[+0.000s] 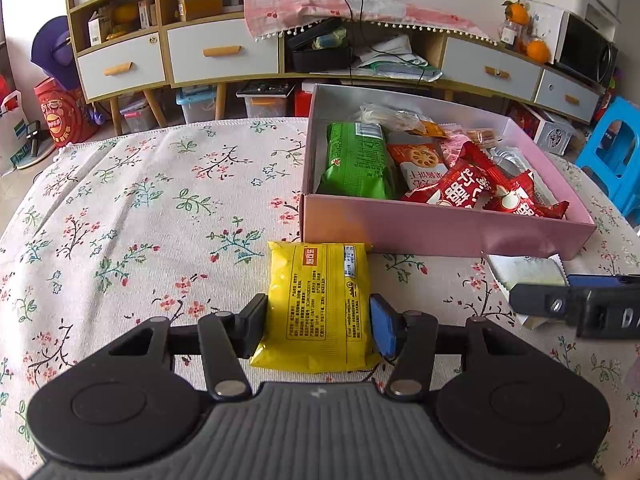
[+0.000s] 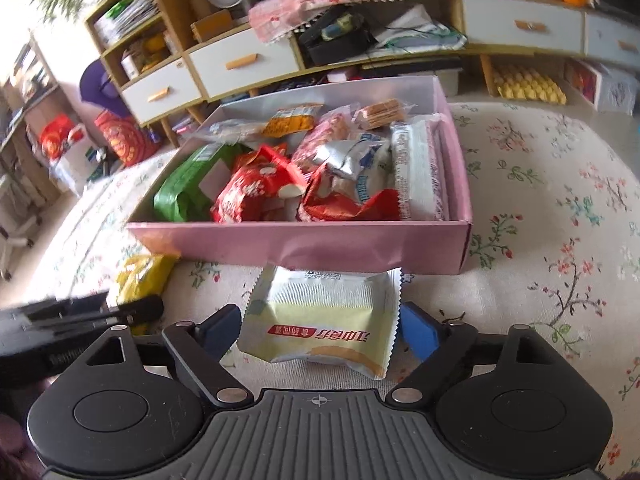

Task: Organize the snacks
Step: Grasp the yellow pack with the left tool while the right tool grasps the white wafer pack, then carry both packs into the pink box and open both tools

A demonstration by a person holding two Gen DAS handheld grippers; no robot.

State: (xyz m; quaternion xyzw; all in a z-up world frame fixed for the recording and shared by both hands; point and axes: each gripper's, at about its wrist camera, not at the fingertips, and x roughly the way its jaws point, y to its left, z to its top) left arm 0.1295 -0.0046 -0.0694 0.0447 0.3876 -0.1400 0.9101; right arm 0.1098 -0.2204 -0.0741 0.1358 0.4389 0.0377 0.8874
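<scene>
With the left gripper [image 1: 318, 322] pinching the yellow packet [image 1: 320, 308] on the bench [image 1: 140, 208] beside the pink box [image 1: 440, 228], and the right gripper [image 2: 320, 330] spread, seemingly untouching, around the pale packet [image 2: 324, 320], a level lift seemed best.

My fingers [image 1: 256, 326] are matt black plastic with dull blue pads. The yellow packet [image 1: 320, 304] is glossy, crinkled film; the pale packet [image 2: 324, 320] is smoother, shiny wrap. The pink box [image 1: 440, 228] looks like satin-finished cardboard. The desk's cloth [image 1: 140, 200] is coarse woven floral fabric.
</scene>
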